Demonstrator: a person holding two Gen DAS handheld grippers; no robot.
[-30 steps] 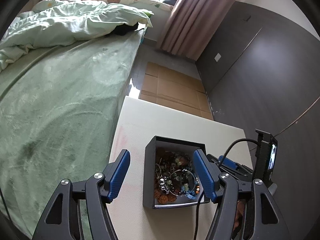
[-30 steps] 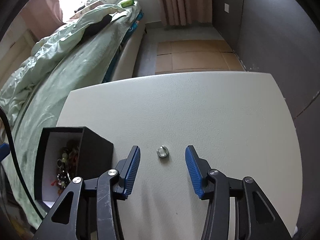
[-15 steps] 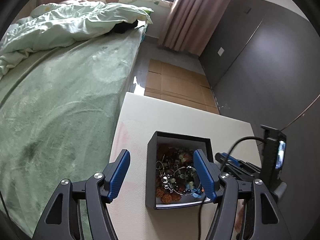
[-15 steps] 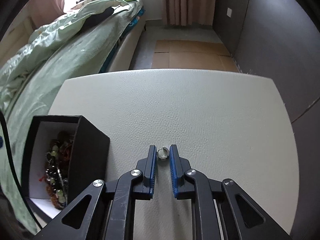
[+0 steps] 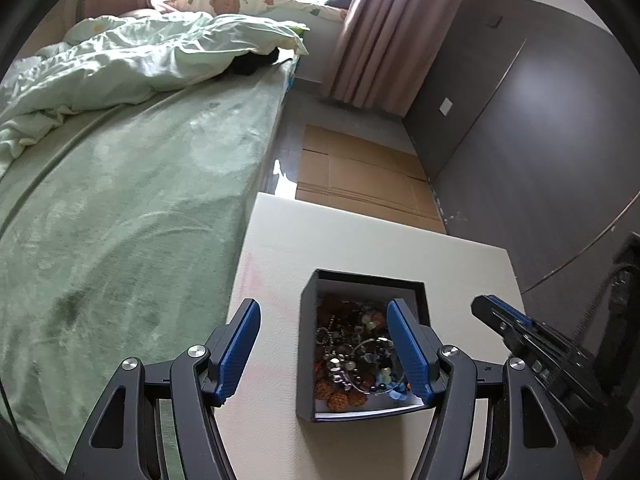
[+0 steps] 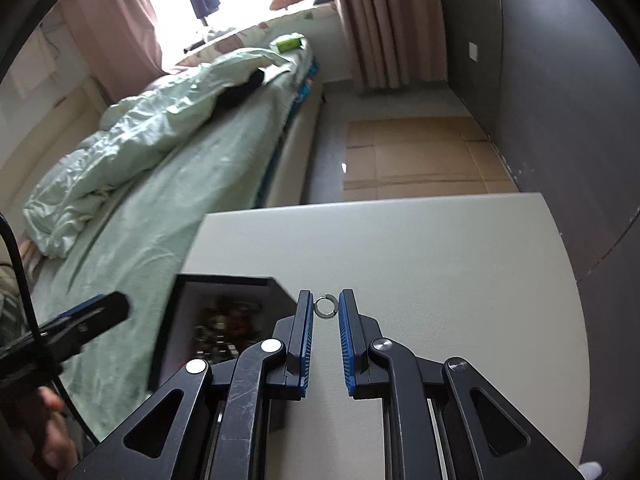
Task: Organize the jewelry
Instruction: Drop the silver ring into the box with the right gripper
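Between the right gripper's (image 6: 326,307) blue fingers (image 6: 305,320), a pinched ring (image 6: 325,307)

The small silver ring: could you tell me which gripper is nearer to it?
Right. The right gripper pinches the ring between its fingertips; the left gripper hangs open over the black jewelry box.
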